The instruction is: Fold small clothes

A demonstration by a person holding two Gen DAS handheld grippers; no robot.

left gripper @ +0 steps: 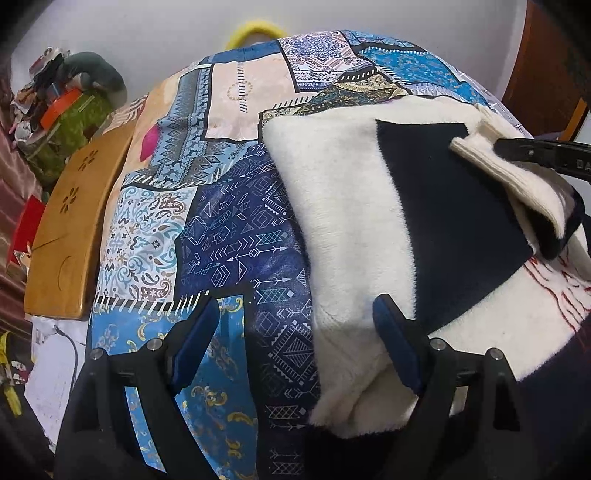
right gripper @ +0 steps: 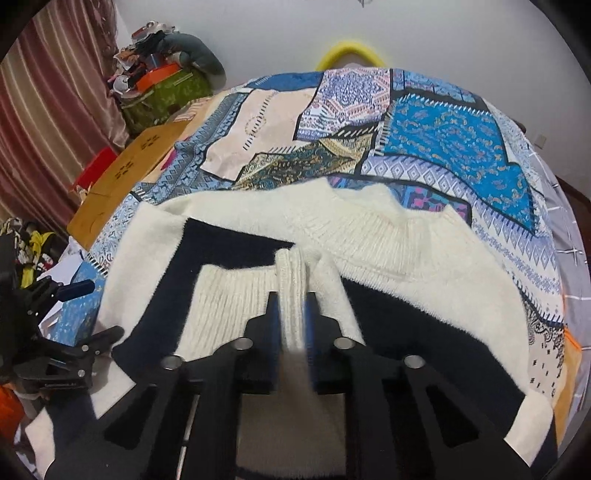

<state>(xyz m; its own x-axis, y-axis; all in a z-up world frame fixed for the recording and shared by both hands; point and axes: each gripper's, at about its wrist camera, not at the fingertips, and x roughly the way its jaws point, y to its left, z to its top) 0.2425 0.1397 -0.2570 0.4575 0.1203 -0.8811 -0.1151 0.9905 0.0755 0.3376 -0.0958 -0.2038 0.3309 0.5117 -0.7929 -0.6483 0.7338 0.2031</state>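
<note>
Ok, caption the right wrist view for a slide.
Right gripper pinches a ribbed cuff of the cream-and-navy sweater over the patchwork bedspread.

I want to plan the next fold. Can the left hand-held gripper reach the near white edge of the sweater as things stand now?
Probably yes. The left hand-held gripper is open, and the sweater's white edge already lies between its fingers with nothing over it. The right hand-held gripper pinches the ribbed cuff farther off.

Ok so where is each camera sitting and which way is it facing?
Left wrist: rides the left tongs, faces along the patchwork bedspread at the sweater edge; own open fingers show, right tongs at right.
Right wrist: rides the right tongs, shut on the sweater's ribbed cuff; left tongs at left.
Shared: sweater, bedspread, yellow ring.
</note>
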